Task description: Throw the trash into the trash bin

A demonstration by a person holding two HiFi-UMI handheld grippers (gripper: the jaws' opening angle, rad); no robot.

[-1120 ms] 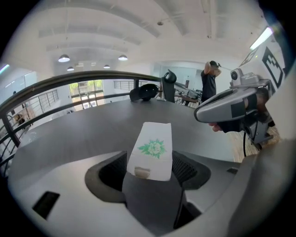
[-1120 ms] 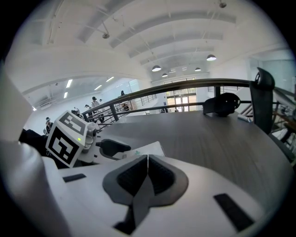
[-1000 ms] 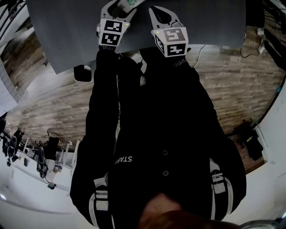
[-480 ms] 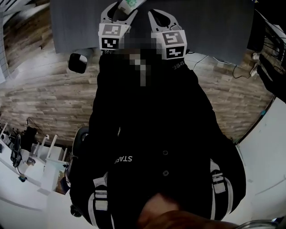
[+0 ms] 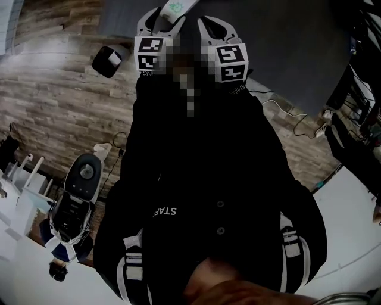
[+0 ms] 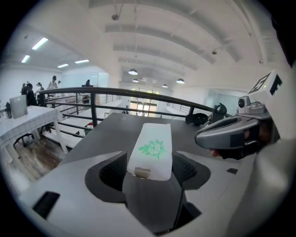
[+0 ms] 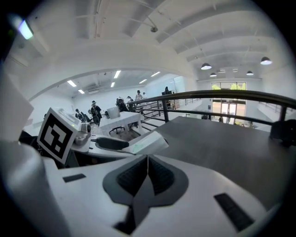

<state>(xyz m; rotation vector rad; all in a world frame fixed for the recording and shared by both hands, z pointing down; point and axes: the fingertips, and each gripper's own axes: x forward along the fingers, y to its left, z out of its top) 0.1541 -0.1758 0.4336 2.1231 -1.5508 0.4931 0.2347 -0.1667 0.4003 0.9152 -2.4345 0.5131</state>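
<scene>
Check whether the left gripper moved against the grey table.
Yes. The left gripper, shut on the white packet, has swung leftward: it now sits nearer the grey table's left edge.

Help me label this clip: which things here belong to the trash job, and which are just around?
Job: white packet with green print, clamped in the left gripper; right gripper, shut and empty.
Around: grey surface, black railing, white machine on the floor.

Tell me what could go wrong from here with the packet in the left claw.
1. The white packet is pinched only at its near end by the left claw, with most of it sticking out, so it may slip or swing free.
2. The black jacket fills much of the head view and hides the floor below, so aiming the drop could go astray.
</scene>
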